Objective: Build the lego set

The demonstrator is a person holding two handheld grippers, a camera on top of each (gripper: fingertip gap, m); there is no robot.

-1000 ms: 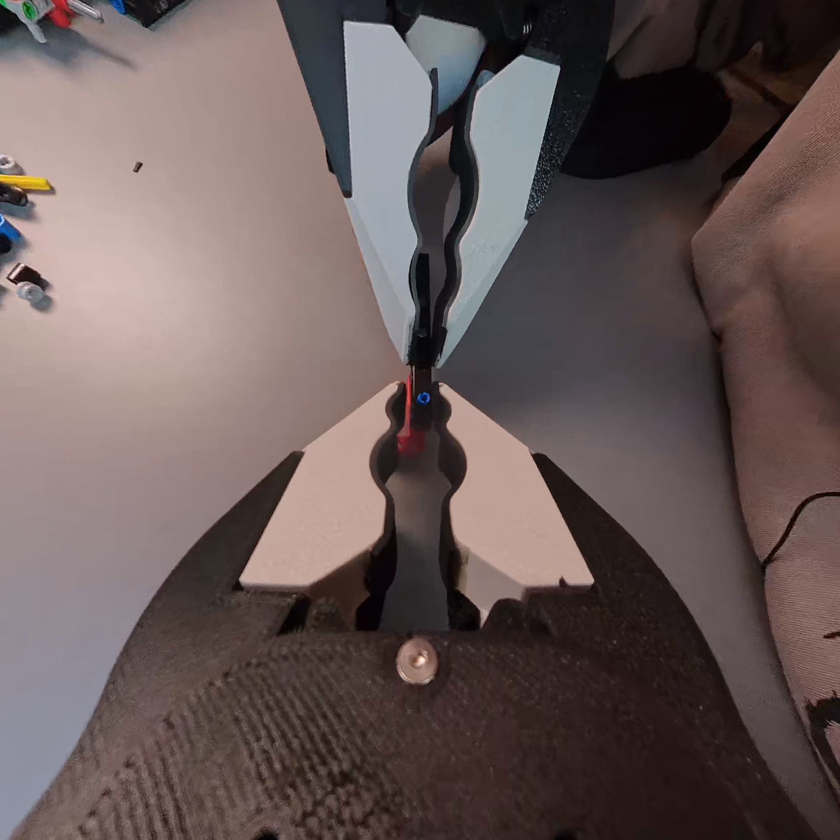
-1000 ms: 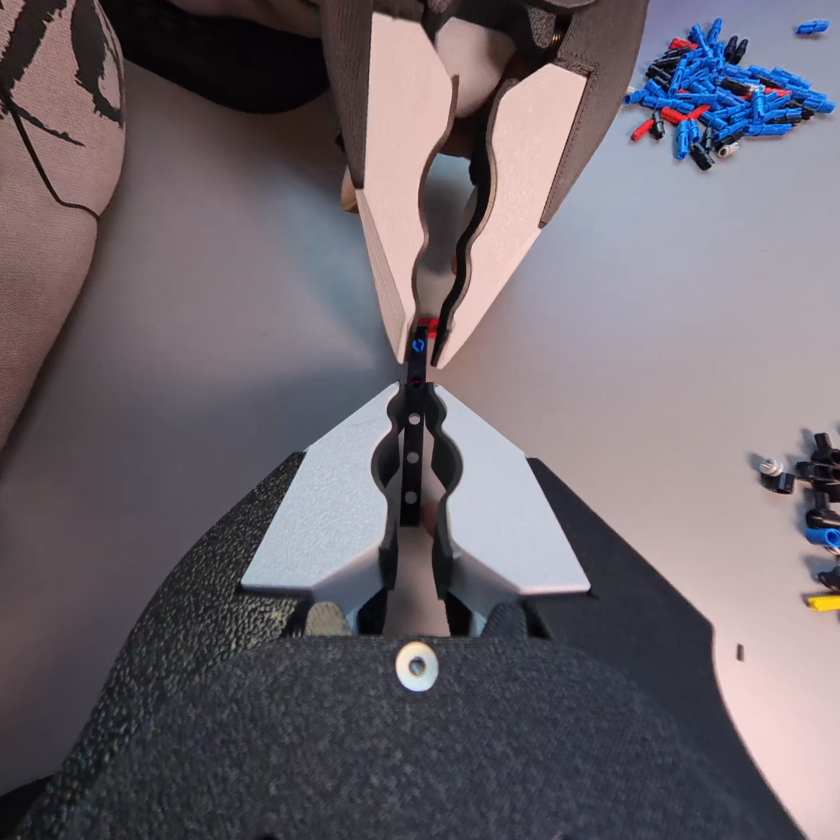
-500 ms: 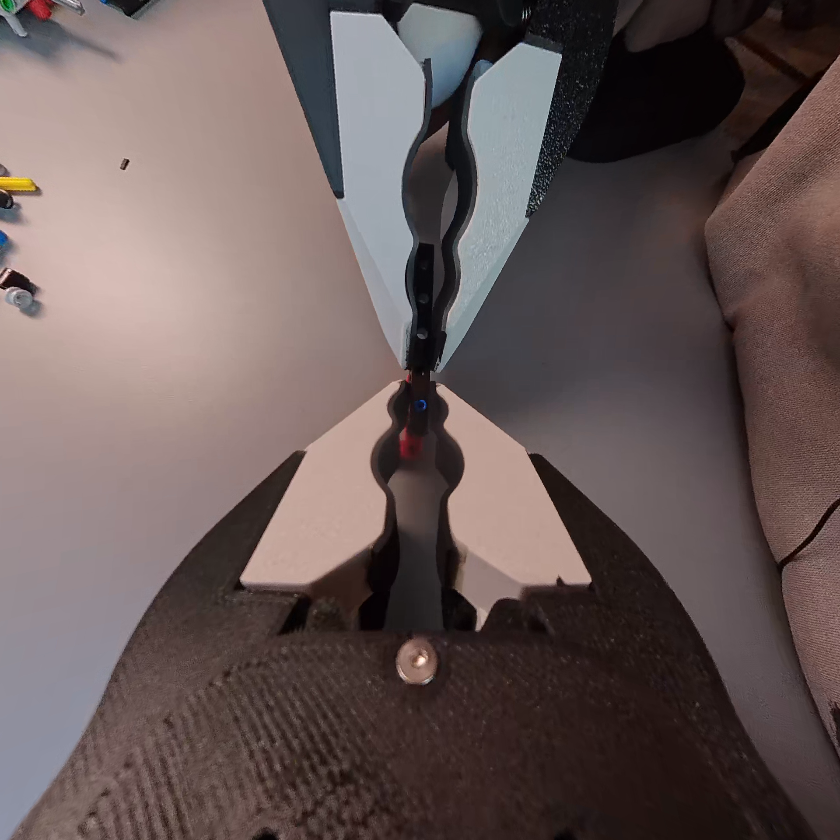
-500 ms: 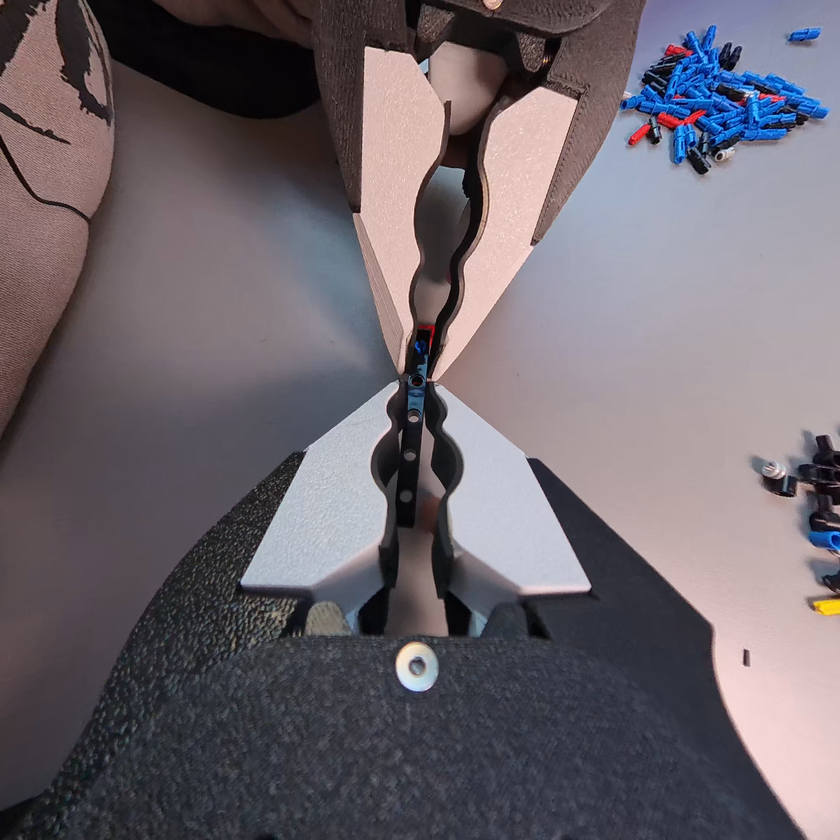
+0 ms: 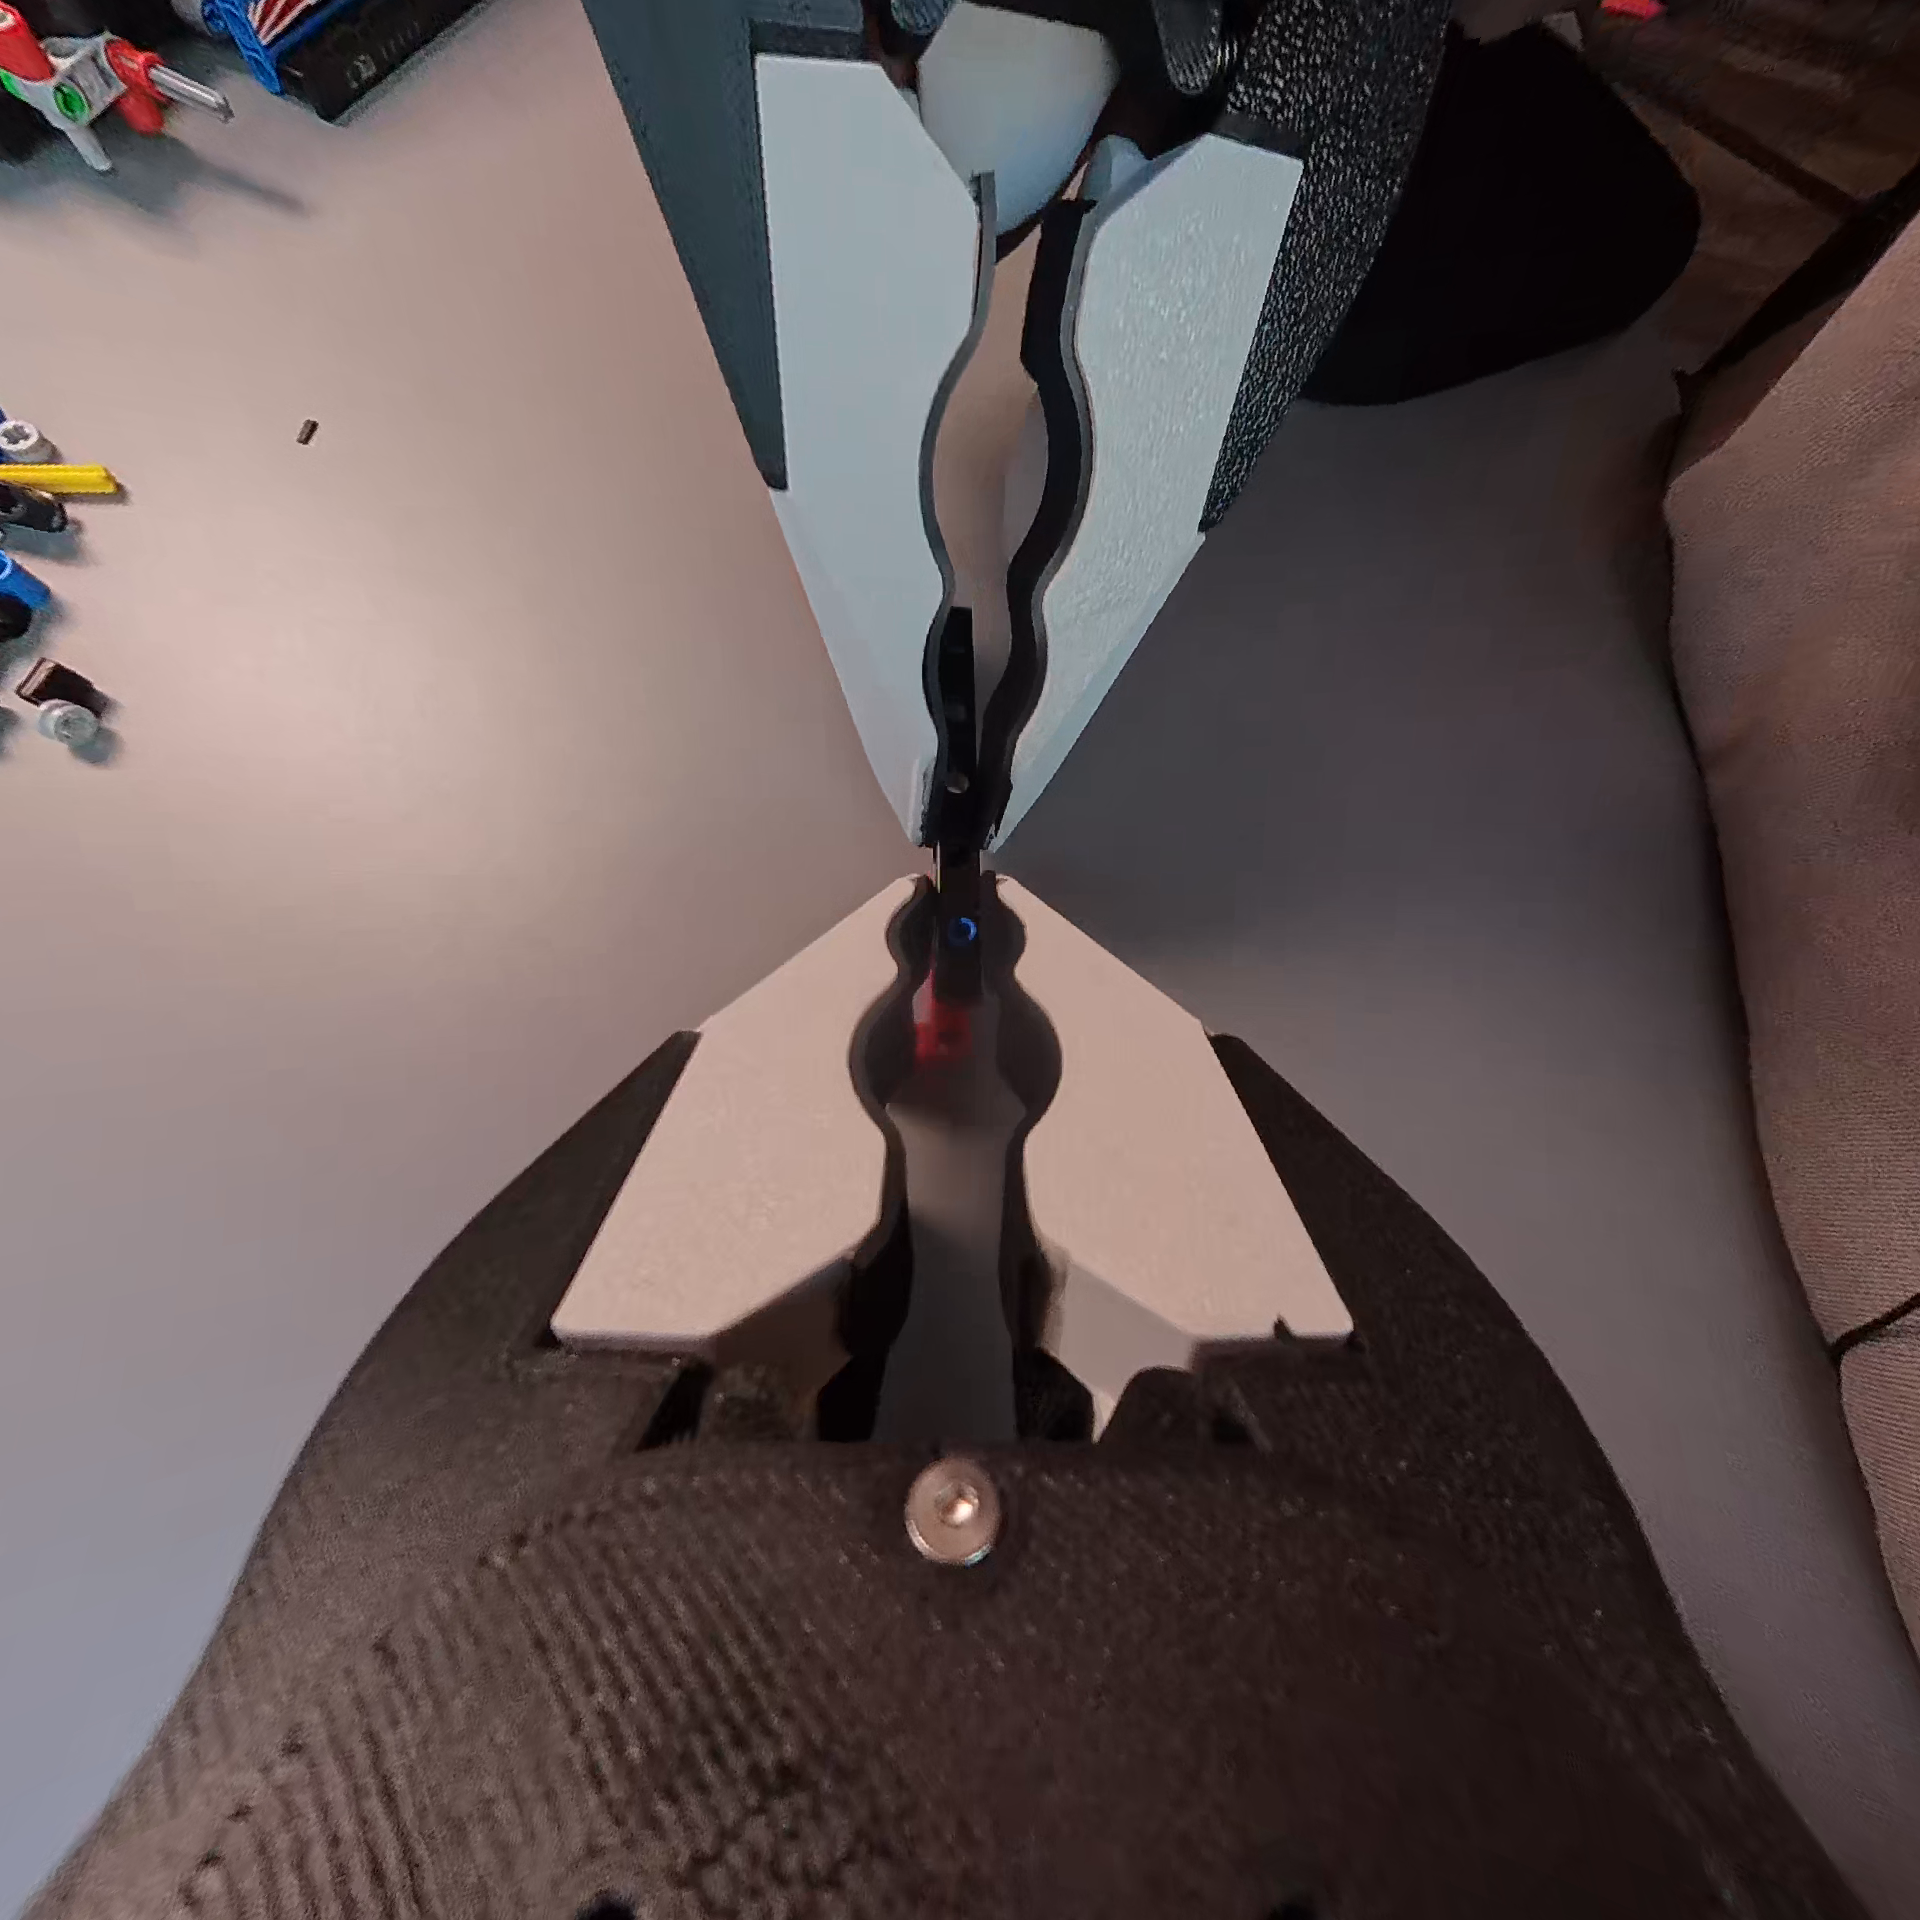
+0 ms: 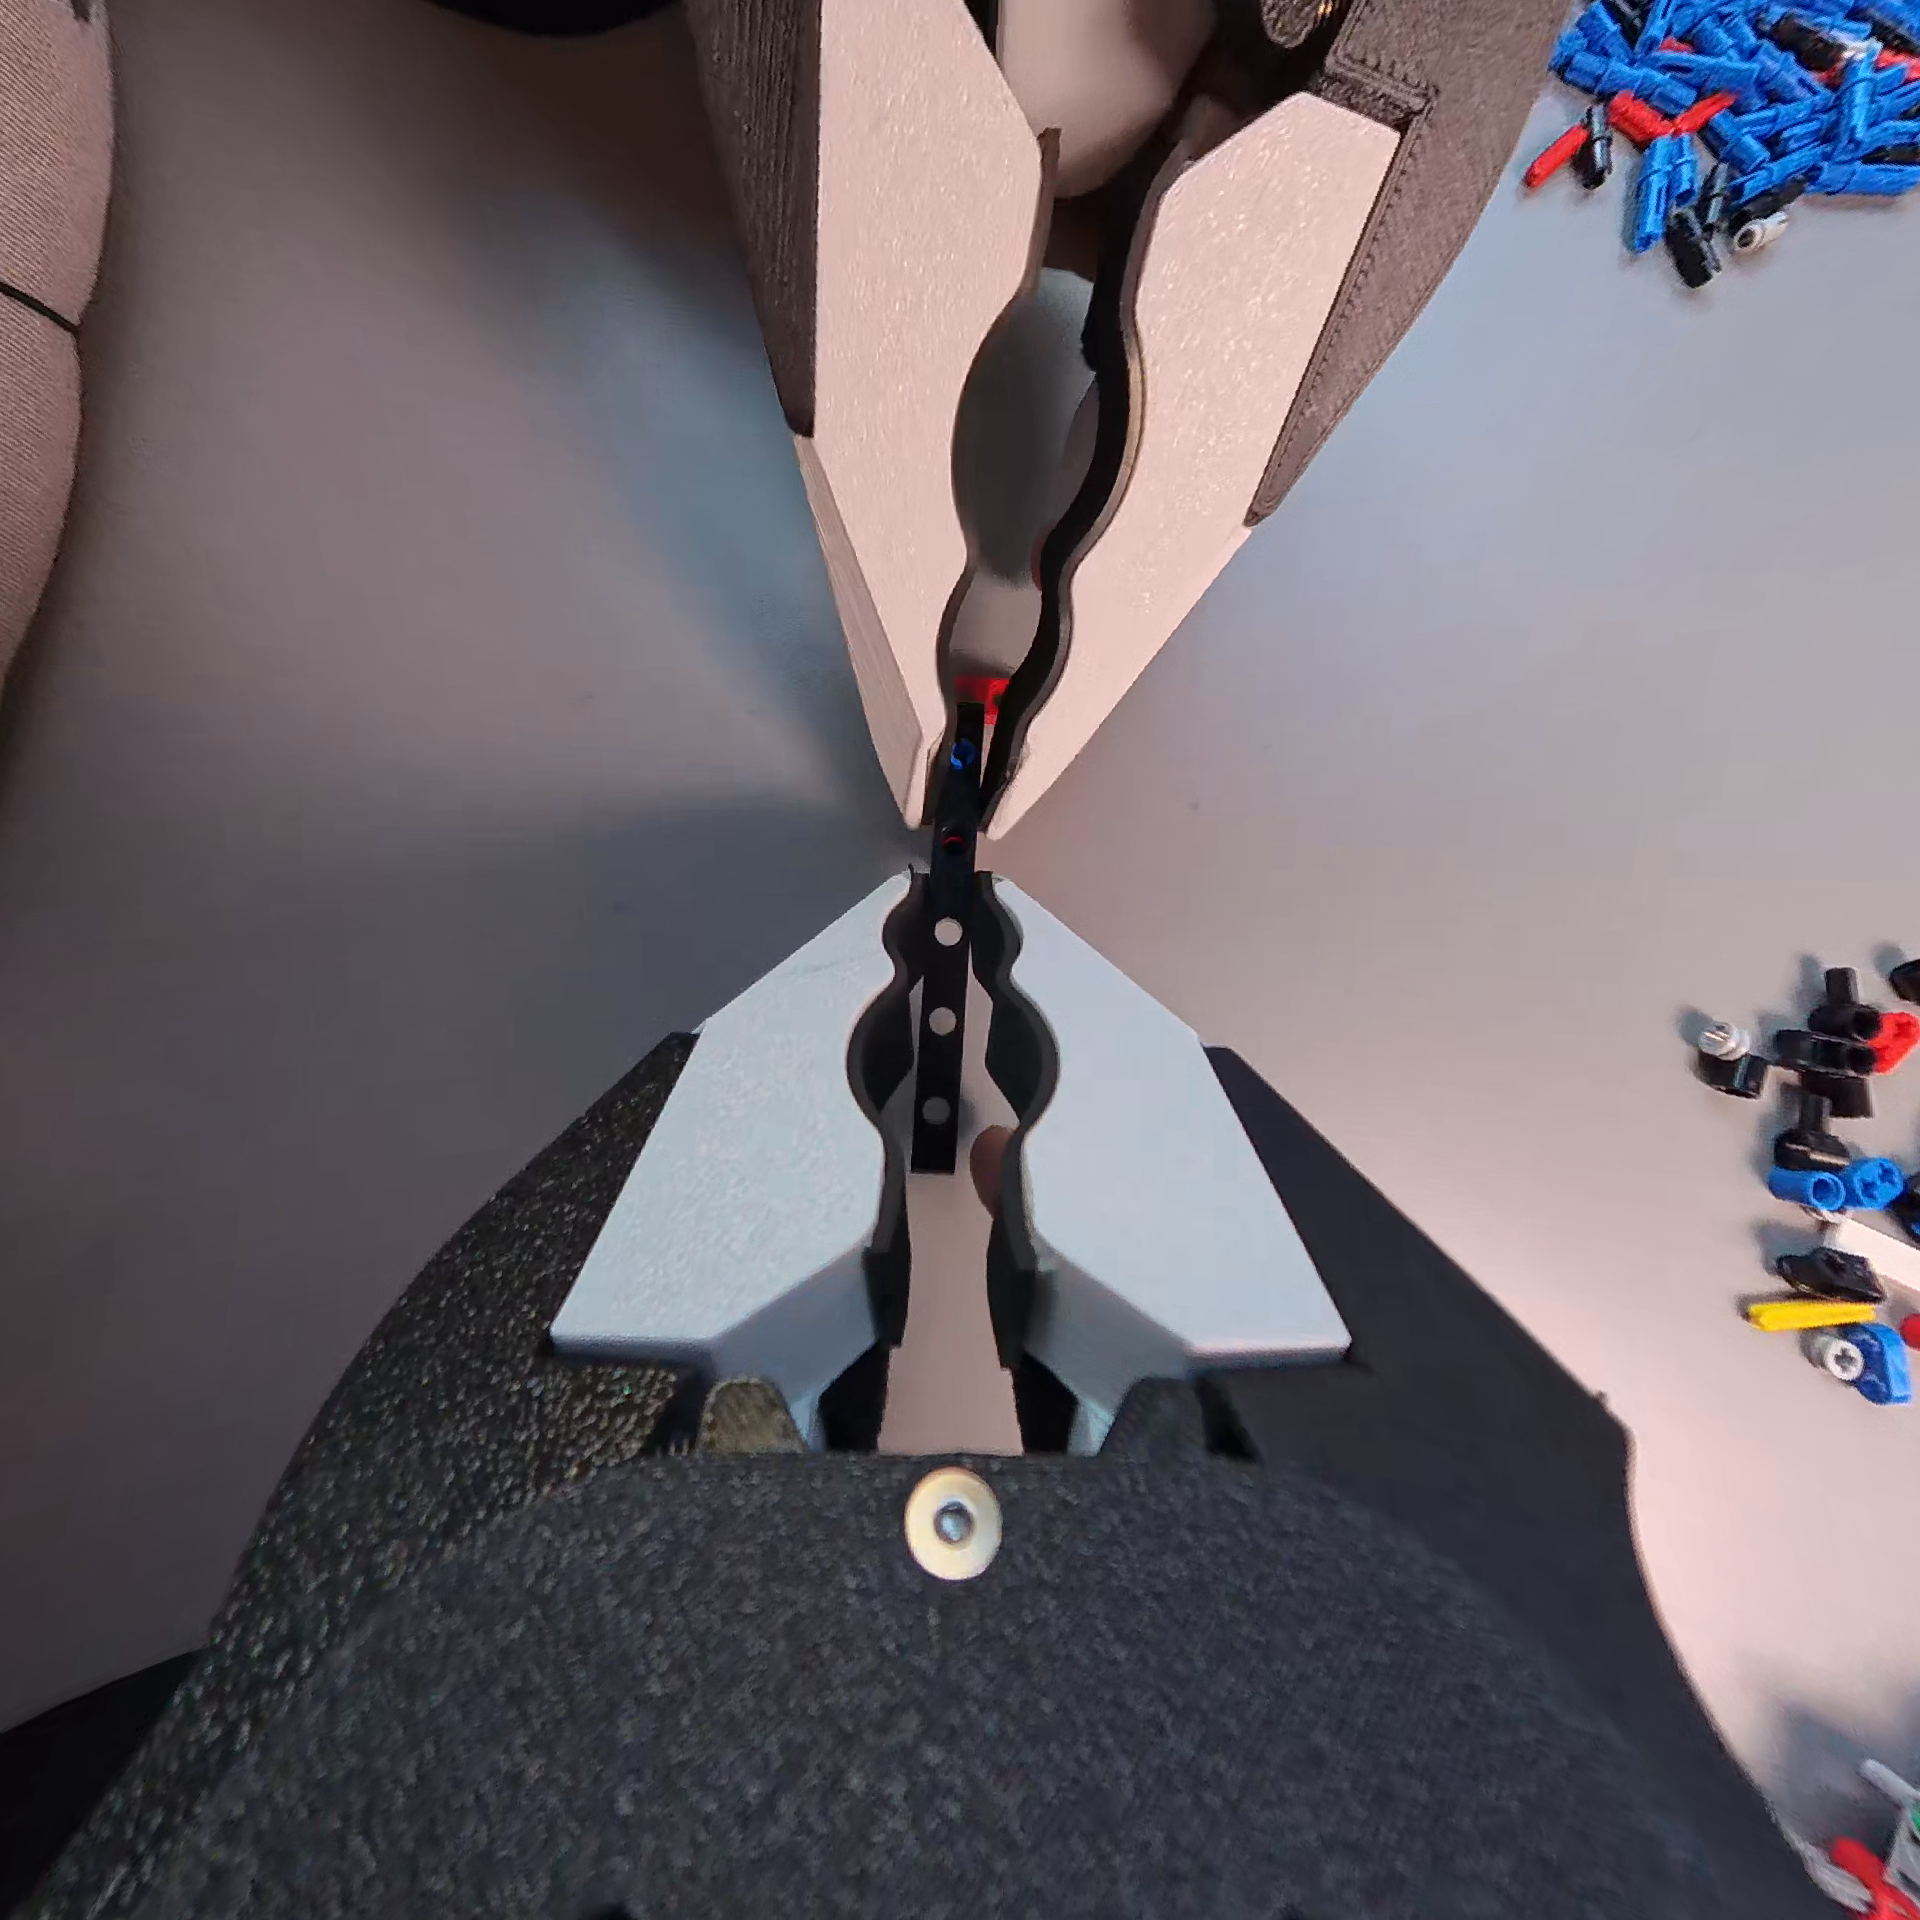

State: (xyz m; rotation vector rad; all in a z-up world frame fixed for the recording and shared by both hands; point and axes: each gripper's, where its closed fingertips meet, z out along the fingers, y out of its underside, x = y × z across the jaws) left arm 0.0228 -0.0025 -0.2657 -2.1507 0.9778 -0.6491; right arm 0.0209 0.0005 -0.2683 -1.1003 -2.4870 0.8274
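Both grippers met tip to tip above the table [image 5: 416,831]. The right gripper [image 6: 948,883] was clamped on a black beam [image 6: 940,1023]; the left gripper [image 5: 956,883] pinched its far end, where a red pin [image 5: 940,1023] sat (seemingly half-seated). Pressing straight along the pin's axis, without twisting, looked wisest.

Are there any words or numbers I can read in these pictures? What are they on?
None can be read.
Dark flat thing, top left of the left wrist view: a striped print, too small and blurred to read.
Beige cloth: only a thin black line, no letters.
Left gripper, right gripper, blue lego pile: no writing shows.
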